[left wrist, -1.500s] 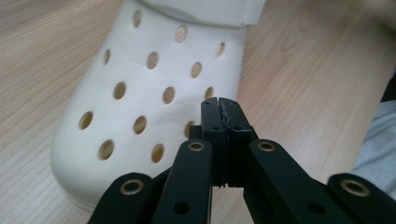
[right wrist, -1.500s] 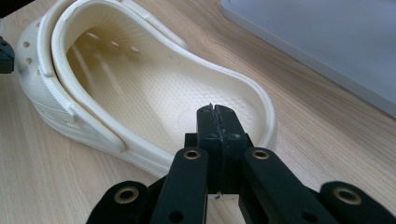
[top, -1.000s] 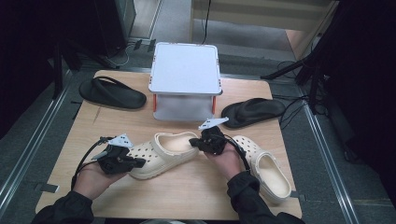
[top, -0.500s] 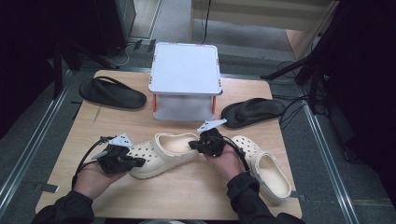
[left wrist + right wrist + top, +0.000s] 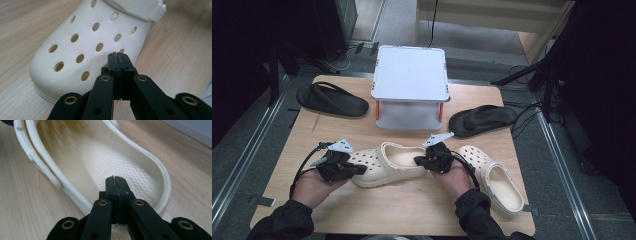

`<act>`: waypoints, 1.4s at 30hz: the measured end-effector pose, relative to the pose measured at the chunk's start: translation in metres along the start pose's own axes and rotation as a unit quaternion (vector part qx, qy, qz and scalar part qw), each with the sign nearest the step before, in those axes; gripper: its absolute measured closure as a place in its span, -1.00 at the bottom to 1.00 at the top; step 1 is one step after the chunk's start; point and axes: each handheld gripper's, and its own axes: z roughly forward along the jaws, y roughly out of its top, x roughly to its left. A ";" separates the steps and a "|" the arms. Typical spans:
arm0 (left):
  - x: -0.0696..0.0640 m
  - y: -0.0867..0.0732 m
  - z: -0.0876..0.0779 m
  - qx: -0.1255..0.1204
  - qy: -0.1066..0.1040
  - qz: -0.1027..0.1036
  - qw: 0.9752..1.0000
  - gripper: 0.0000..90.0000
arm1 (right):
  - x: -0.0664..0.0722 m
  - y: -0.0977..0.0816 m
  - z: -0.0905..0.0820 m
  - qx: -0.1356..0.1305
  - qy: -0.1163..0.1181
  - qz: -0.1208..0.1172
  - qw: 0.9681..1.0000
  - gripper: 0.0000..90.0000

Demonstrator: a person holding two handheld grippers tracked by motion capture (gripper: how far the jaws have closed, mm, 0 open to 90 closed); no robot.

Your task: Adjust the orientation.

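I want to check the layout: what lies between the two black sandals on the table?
In the high view, the white lidded box stands between the left black sandal and the right black sandal.

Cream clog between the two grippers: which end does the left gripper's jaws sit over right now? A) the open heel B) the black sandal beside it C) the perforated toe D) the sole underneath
C: the left gripper view shows the left gripper, jaws shut together, poised over the hole-dotted toe of the cream clog.

Both grippers sit low at the cream clog (image 5: 387,167): left gripper (image 5: 357,170) at its toe, right gripper (image 5: 418,161) at its heel (jaws pressed together, empty).
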 end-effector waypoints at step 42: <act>0.035 0.031 0.018 -0.038 0.024 -0.019 0.999 1.00 | 0.065 0.003 0.019 0.029 0.057 -0.038 0.997 1.00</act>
